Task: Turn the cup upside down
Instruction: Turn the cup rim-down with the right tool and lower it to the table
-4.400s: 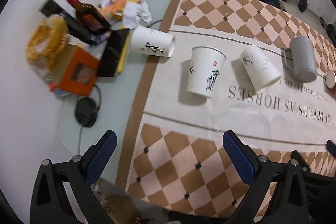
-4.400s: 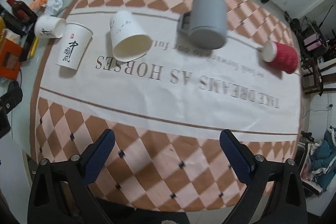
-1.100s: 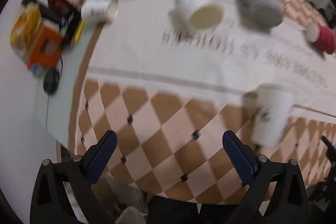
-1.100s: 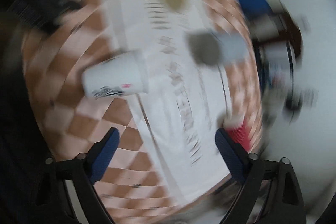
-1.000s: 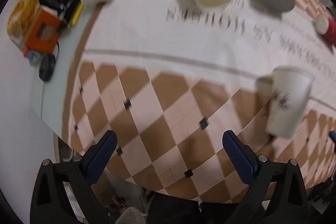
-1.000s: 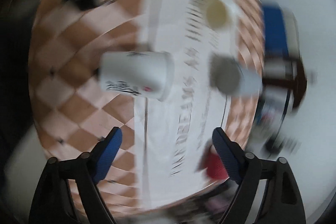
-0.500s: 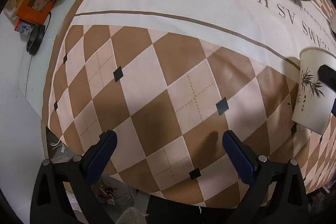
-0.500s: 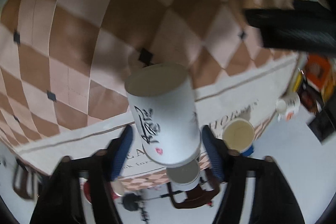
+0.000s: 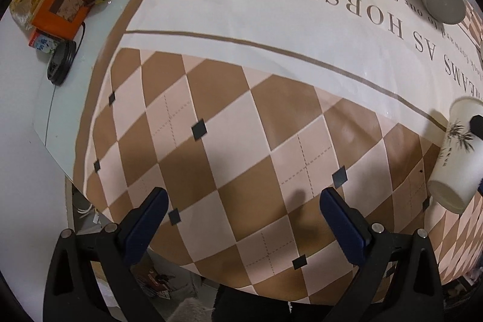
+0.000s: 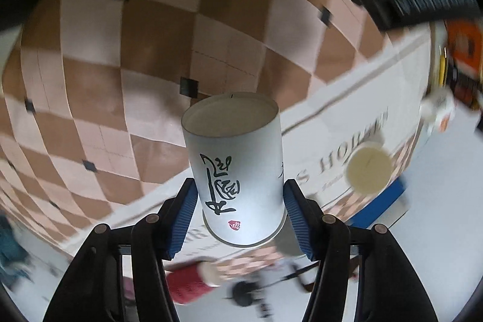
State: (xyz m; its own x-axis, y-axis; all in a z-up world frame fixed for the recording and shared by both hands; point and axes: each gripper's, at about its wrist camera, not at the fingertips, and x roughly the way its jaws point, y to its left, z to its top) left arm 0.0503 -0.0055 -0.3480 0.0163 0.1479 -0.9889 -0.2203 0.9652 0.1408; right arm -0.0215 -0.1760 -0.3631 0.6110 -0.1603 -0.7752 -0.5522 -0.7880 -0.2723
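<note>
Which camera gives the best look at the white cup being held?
The right wrist view: the cup fills the centre, clamped between the right gripper fingers. The left wrist view catches it only at the right edge, partly hidden.

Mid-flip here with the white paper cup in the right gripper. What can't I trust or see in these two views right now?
- Right wrist view: the right gripper holds the white paper cup; its mouth faces away from the camera, hidden.
- Right wrist view: red ribbed cup and everything along the edges are motion-blurred.
- Left wrist view: the held cup is partly cut off at the right edge.
- Left wrist view: left gripper is open over the checkered tablecloth.
</note>
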